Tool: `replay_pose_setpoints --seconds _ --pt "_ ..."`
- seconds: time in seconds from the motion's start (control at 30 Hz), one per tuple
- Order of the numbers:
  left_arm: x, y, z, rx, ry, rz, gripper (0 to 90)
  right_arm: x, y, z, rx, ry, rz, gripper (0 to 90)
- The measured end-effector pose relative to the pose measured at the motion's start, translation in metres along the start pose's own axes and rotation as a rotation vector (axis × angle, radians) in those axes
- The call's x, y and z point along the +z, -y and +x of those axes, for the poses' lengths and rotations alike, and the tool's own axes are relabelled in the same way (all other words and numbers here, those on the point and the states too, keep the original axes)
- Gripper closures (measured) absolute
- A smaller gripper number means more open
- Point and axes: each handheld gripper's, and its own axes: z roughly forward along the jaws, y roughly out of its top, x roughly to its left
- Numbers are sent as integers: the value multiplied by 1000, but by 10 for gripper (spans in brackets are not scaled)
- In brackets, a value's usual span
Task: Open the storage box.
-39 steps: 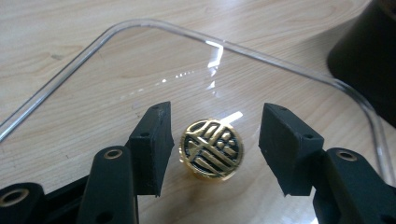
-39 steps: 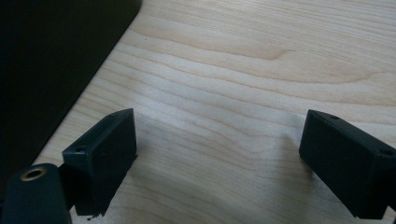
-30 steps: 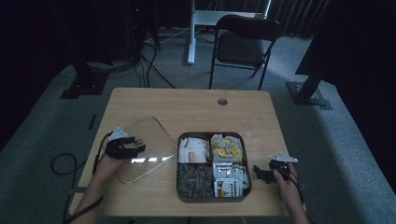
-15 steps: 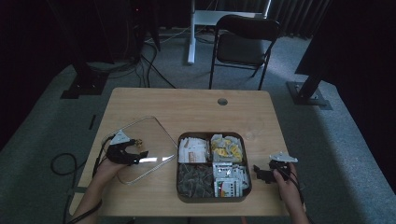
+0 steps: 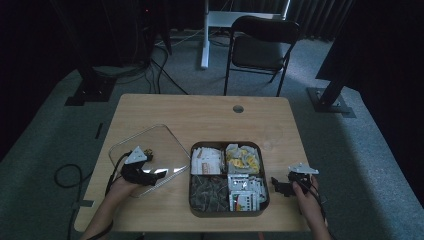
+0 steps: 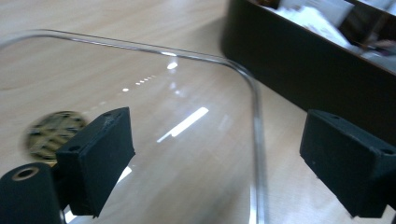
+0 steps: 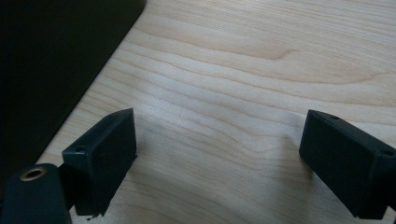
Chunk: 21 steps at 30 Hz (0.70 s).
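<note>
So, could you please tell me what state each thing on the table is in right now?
Clear lid: off the tray, flat on the table, released.
Tray: uncovered, four compartments filled with packets.
Left gripper: open, has just been opening, over the lid's edge.
Right gripper: open, nothing between its fingers, beside the tray.

A dim recording lab or studio: black curtains [image 5: 390,60] ring a grey carpeted floor [image 5: 45,135], with stand bases [image 5: 332,102] and loose cables [image 5: 150,70] around a lone wooden surface [image 5: 200,112]; a folding chair [image 5: 260,47] and white desk [image 5: 240,17] behind.
</note>
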Motion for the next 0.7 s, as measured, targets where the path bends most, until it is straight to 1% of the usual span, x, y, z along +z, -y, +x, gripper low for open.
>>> replay_pose_setpoints --seconds 0.1,0.2,0.23,0.27,0.3,0.37,0.5,0.63,0.7 --pt "2 1 -7 16 30 6 78 0 0 0 1 1 0 105" --pt "6 2 -14 32 28 8 70 0 0 0 1 1 0 105" --pt "7 2 -16 38 34 13 29 0 0 0 0 1 0 105" --pt "9 3 -20 45 32 12 15 0 0 0 1 1 0 105" --pt "10 3 -22 56 34 13 15 0 0 0 1 1 0 105" --pt "12 3 -25 61 48 20 15 0 0 0 1 1 0 105" --pt "15 3 -35 85 69 28 15 0 0 0 1 1 0 105" --pt "19 4 -44 105 101 45 15 0 0 0 1 1 0 105" --pt "20 5 -48 113 104 44 15 0 0 0 1 0 0 105"
